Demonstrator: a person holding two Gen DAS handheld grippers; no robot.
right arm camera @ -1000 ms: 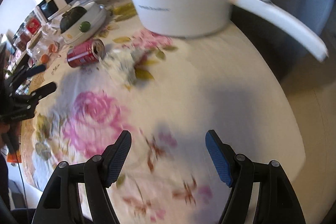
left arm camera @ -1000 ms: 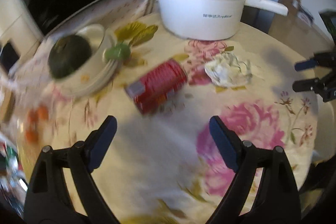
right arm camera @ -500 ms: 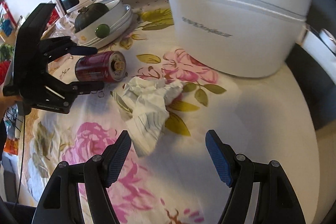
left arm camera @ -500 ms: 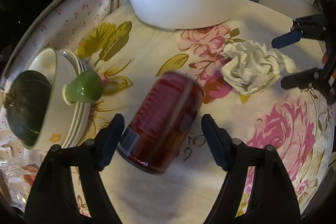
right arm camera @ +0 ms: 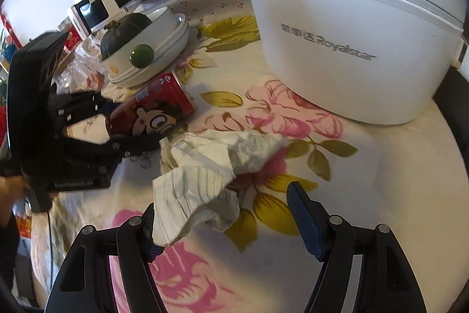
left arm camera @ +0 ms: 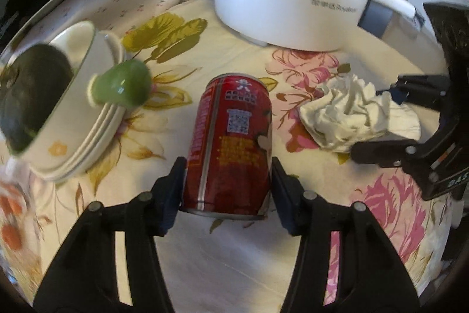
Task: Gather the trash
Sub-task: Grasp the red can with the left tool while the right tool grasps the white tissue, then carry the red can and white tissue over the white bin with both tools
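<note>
Fingers (left arm camera: 176, 184) flank the red can (left arm camera: 231, 143); bowls (left arm camera: 88, 137) and tissue (left arm camera: 351, 113) crowd it.

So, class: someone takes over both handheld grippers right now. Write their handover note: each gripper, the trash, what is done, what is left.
Left gripper: jaws have just been closing, pads against the red can lying on the tablecloth; not lifted.
Right gripper: open, closing slightly, around the near end of the crumpled tissue; one corner drapes over its left finger.
Done: both reached.
Left: grip tissue, lift both, bin them; no bin in view.
</note>
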